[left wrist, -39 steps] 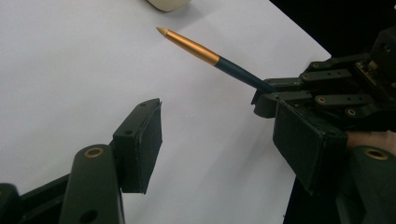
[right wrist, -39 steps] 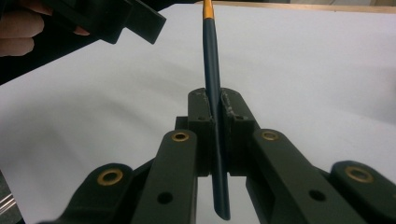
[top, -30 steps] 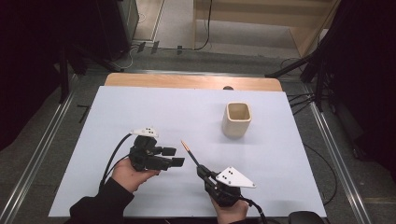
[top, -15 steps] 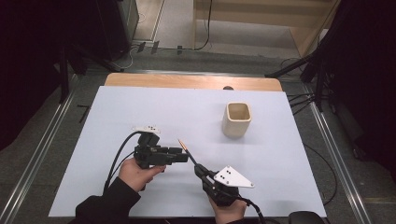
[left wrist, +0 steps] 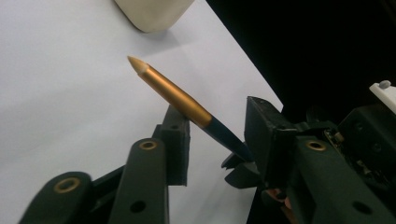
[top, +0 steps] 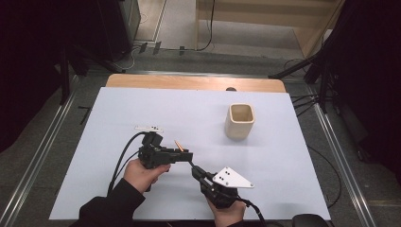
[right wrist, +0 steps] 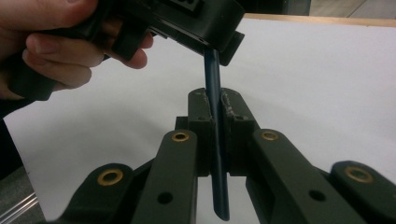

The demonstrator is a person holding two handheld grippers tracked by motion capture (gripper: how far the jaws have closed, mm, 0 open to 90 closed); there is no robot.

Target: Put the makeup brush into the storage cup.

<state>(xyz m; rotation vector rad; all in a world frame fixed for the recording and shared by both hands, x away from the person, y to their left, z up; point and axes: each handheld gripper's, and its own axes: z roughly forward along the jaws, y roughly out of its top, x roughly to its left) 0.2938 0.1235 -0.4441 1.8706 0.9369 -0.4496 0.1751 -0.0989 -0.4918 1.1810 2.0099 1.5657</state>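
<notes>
A slim pen (left wrist: 177, 95) with a gold front part, a pale tip and a dark blue shaft (right wrist: 214, 84) points up and away over the white table. My right gripper (right wrist: 215, 107) is shut on the blue shaft, low on the pen; in the high view it (top: 196, 170) sits near the table's front edge. My left gripper (left wrist: 217, 140) is open, one jaw on each side of the pen with a clear gap on the right. In the high view it (top: 183, 155) meets the pen (top: 178, 144) from the left.
A cream square cup (top: 240, 120) stands upright at the back right of the white table sheet (top: 283, 161); its base shows in the left gripper view as a cup (left wrist: 152, 11). A person's hand (right wrist: 60, 51) holds the left gripper. Black cables trail toward the front edge.
My left gripper has moved right, up to the pen, and its jaws now stand on both sides of it. The right gripper has kept its hold and barely shifted.
</notes>
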